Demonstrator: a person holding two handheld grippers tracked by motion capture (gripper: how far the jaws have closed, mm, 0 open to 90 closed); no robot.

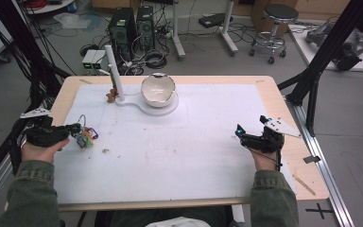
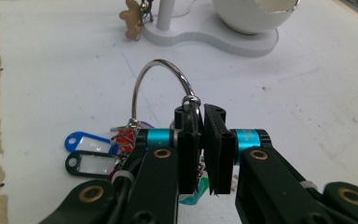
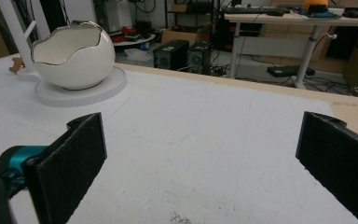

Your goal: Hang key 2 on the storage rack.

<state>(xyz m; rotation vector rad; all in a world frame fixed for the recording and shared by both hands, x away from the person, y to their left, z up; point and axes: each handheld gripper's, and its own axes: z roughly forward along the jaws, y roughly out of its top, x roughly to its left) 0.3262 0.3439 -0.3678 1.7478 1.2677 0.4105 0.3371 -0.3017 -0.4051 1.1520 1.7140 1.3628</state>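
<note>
The left gripper (image 2: 200, 140), low in the middle of its own view, has its jaws pinched on the big silver key ring (image 2: 161, 81) with its bunch of coloured plastic tags (image 2: 91, 151). The right gripper (image 3: 200, 158) waits with jaws wide and empty. This looks like the pick-up step. Next, I think, the keys must go to the white post stand (image 1: 116, 78) beside the white egg-shaped bowl (image 1: 158, 90), top middle of the high view.
</note>
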